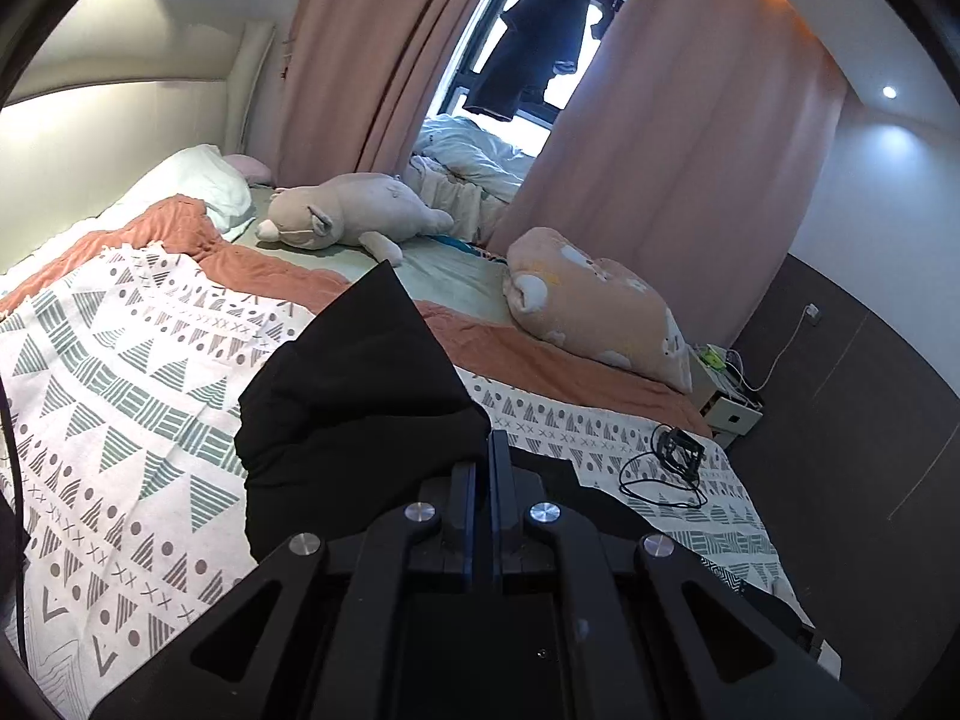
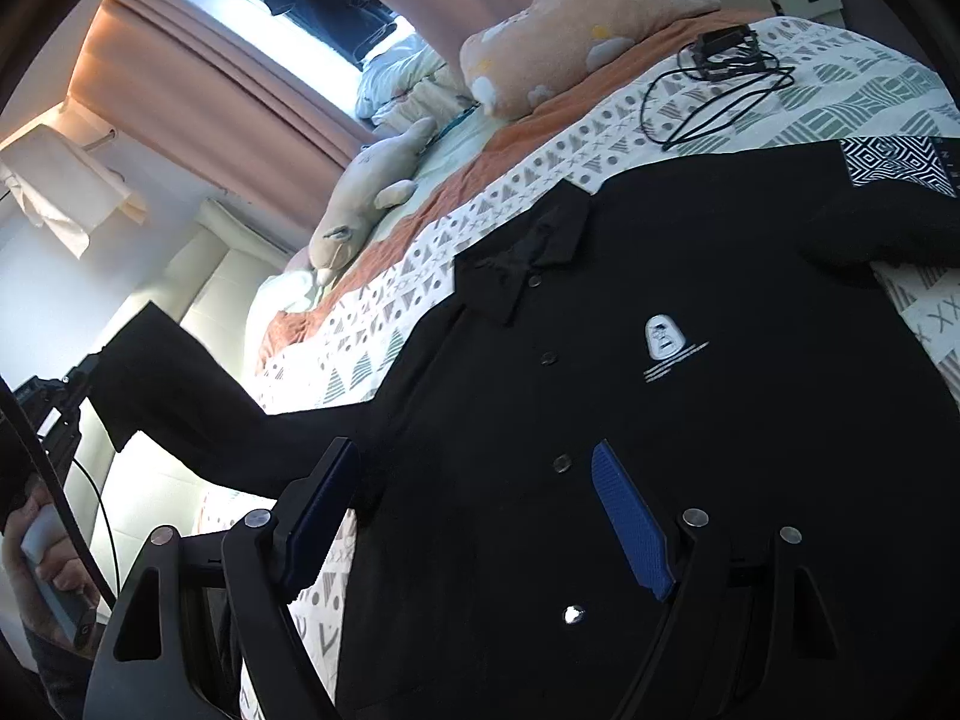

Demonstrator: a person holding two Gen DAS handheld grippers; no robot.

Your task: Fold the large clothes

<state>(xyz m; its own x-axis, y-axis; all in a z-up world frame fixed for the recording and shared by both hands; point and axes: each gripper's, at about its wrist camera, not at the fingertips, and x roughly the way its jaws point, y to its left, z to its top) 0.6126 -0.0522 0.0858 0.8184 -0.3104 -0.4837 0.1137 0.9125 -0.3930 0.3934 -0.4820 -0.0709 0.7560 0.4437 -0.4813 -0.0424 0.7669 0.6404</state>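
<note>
Folding the black short-sleeved polo shirt [image 2: 690,420], spread front-up on the patterned white bedspread [image 2: 840,78], goes well if the left gripper [image 1: 483,450], pinched on the sleeve [image 2: 180,396] at nine o'clock, carries it flat across the chest. Meanwhile the right gripper [image 2: 480,516], jaws wide and holding nothing, should press the placket so the body does not slide.

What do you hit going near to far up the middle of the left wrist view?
left gripper shut on the black shirt sleeve → patterned blanket → orange blanket edge → plush toy → pink curtain.
</note>
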